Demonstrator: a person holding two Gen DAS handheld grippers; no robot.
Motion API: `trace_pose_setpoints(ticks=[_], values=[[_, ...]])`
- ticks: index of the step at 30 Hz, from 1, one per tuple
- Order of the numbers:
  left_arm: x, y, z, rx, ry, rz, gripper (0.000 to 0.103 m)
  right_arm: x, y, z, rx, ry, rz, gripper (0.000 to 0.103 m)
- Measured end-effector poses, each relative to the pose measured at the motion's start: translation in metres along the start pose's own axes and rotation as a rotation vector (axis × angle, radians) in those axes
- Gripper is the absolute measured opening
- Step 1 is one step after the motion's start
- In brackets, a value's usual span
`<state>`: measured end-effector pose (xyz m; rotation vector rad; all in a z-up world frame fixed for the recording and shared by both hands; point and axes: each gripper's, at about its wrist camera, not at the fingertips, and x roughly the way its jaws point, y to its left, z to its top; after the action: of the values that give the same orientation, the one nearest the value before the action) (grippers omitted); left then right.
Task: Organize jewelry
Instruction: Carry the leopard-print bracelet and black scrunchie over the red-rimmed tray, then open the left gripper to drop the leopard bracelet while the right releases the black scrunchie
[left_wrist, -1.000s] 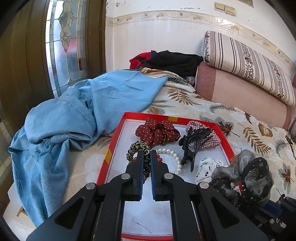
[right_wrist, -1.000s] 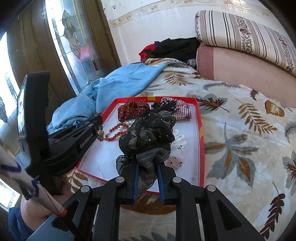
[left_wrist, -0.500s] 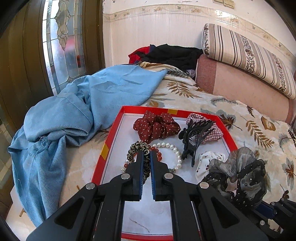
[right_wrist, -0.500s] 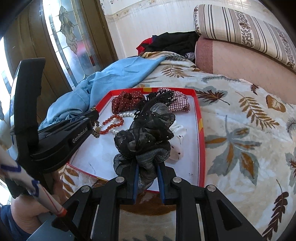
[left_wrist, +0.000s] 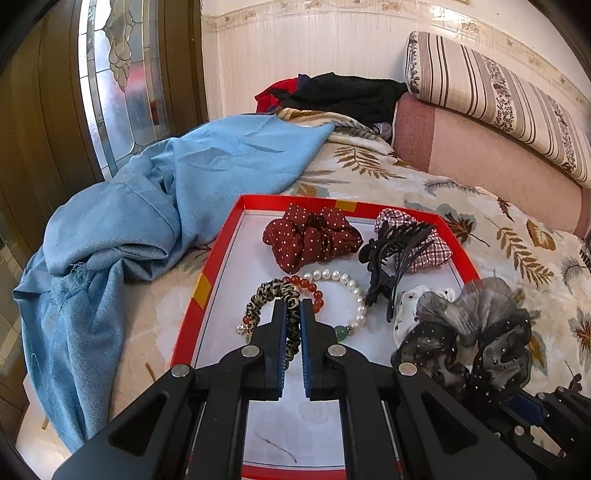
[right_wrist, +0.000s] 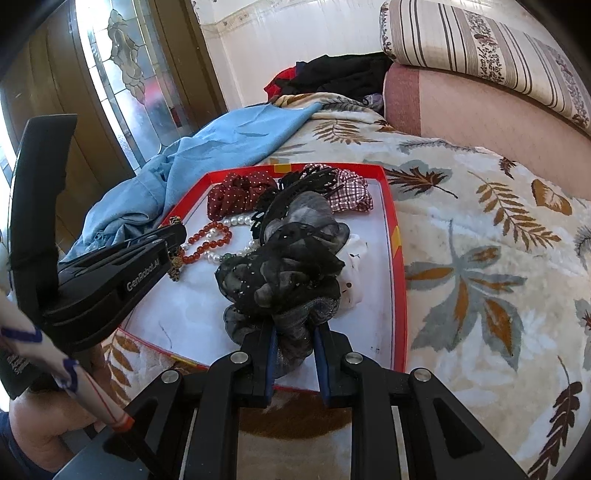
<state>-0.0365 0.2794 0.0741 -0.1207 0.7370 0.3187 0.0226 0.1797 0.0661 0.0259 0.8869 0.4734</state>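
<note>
A red-rimmed white tray (left_wrist: 207, 280) (right_wrist: 400, 258) lies on the leaf-print bedspread. My left gripper (left_wrist: 292, 306) is shut on a leopard-print hair tie (left_wrist: 266, 293) over the tray's left part. My right gripper (right_wrist: 293, 332) is shut on a big black-and-grey gauze scrunchie (right_wrist: 284, 266) (left_wrist: 469, 332), held just above the tray's right side. In the tray lie a red dotted scrunchie (left_wrist: 310, 236), a checked scrunchie (left_wrist: 430, 251), a black claw clip (left_wrist: 391, 258), a pearl and red-bead bracelet (left_wrist: 332, 280) and a white dotted scrunchie (left_wrist: 406, 310).
A crumpled blue cloth (left_wrist: 129, 221) lies left of the tray, by the bed's edge and a wooden door with patterned glass (left_wrist: 122, 77). Dark clothes (left_wrist: 343, 96) are piled at the wall. A pink bolster (left_wrist: 480, 158) and striped pillow (left_wrist: 498, 96) lie far right.
The right gripper has sunk a little toward the tray with the gauze scrunchie. The left gripper keeps its hold on the leopard tie and has barely moved.
</note>
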Motion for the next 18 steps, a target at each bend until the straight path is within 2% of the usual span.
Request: trace_pose_setpoints(ticks=[12, 18], values=[[0.01, 0.001, -0.002, -0.006, 0.04, -0.002, 0.006, 0.021, -0.01, 0.012, 0.027, 0.023, -0.047, 0.021], [0.011, 0.0, -0.001, -0.01, 0.042, -0.007, 0.011, 0.016, -0.014, 0.01, 0.032, 0.011, -0.044, 0.035]])
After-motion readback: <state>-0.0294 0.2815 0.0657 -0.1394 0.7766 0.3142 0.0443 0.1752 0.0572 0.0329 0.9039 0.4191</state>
